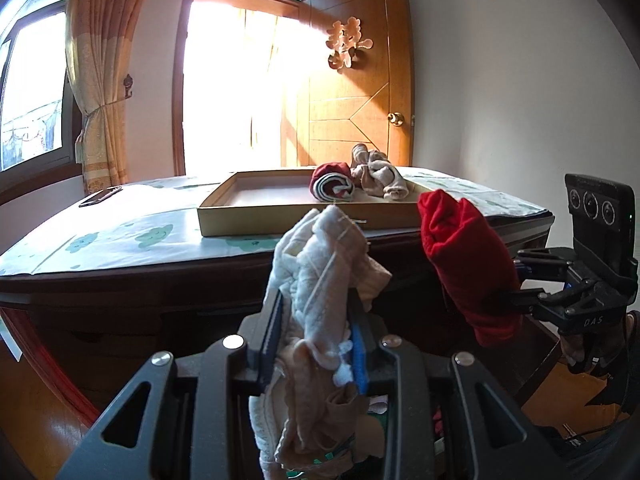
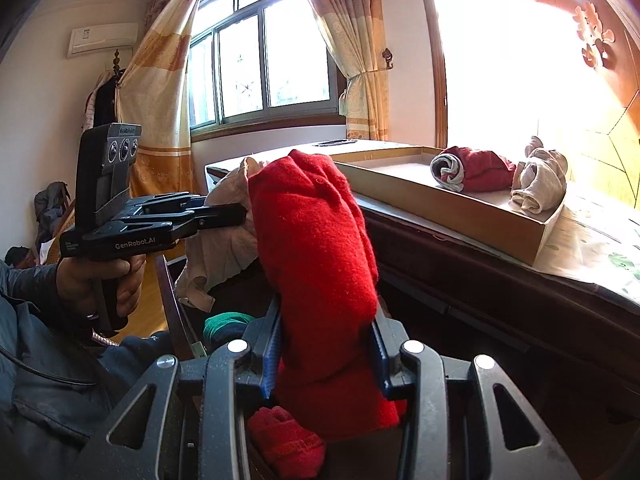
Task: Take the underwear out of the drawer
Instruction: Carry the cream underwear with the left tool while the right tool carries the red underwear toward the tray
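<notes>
The left gripper (image 1: 316, 320) pinches pale underwear (image 1: 320, 280), the right gripper (image 2: 326, 344) pinches red underwear (image 2: 316, 240), both below the dresser edge (image 1: 160, 276).

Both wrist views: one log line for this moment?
left hand-held gripper: shut on beige underwear | right hand-held gripper: shut on red underwear | tray: two rolled pieces

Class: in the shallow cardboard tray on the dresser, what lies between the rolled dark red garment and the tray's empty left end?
Nothing: left of the rolled dark red garment, the cardboard tray's floor is bare, seen in the left wrist view.
</notes>
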